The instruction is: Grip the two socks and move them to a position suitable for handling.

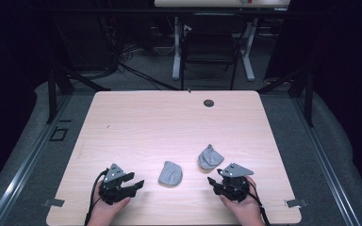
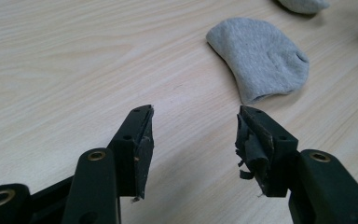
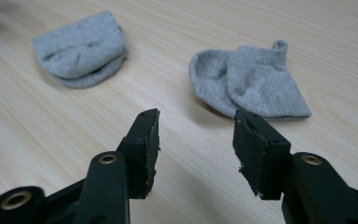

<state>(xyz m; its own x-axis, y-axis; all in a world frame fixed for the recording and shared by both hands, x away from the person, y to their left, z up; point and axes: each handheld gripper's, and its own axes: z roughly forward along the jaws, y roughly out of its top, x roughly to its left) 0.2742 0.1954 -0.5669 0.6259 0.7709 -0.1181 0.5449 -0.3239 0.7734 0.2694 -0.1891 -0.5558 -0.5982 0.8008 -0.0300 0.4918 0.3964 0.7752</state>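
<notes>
Two small grey socks lie folded on the wooden table (image 1: 169, 122). The left sock (image 1: 170, 173) (image 2: 261, 58) (image 3: 79, 49) rests flat near the front middle. The right sock (image 1: 210, 157) (image 3: 251, 81) is crumpled, with its cuff sticking up; its edge shows as a grey patch (image 2: 304, 4) at the top of the left gripper view. My left gripper (image 1: 138, 180) (image 2: 195, 112) sits at the front left, open and empty, pointing toward the left sock. My right gripper (image 1: 213, 179) (image 3: 197, 114) is at the front right, open and empty, just short of the right sock.
A dark round grommet hole (image 1: 209, 102) sits near the table's far edge. A black chair (image 1: 209, 47) and white desk legs (image 1: 176, 47) stand beyond the table. Metal rails (image 1: 23, 165) run along both sides of the floor.
</notes>
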